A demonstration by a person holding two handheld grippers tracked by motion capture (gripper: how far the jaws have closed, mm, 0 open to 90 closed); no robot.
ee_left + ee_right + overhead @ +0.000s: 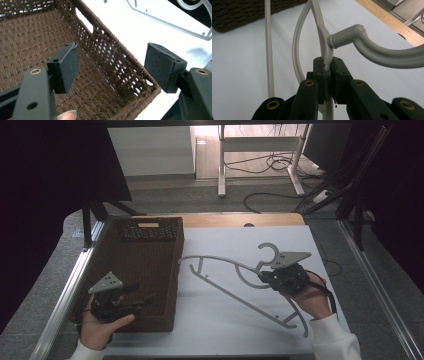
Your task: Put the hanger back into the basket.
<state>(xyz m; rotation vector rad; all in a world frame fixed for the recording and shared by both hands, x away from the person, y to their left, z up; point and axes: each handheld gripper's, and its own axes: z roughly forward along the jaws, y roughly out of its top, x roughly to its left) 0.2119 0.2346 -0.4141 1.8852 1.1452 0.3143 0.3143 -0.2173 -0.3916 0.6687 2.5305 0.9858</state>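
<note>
A white table [235,320] carries a brown woven basket [150,270] at its left. Beside it lies a grey clothes hanger [225,292] — its neck clamped in the closed right gripper [264,276], that end raised. The left gripper [145,301] hangs over the basket — jaws wide apart, holding nothing.

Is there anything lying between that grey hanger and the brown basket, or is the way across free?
Nothing visible lies between them. The right gripper is shut on the hanger near its hook, and only bare white table separates it from the basket. The basket's near wall is what it would have to clear. The left gripper, open, straddles that wall.
</note>
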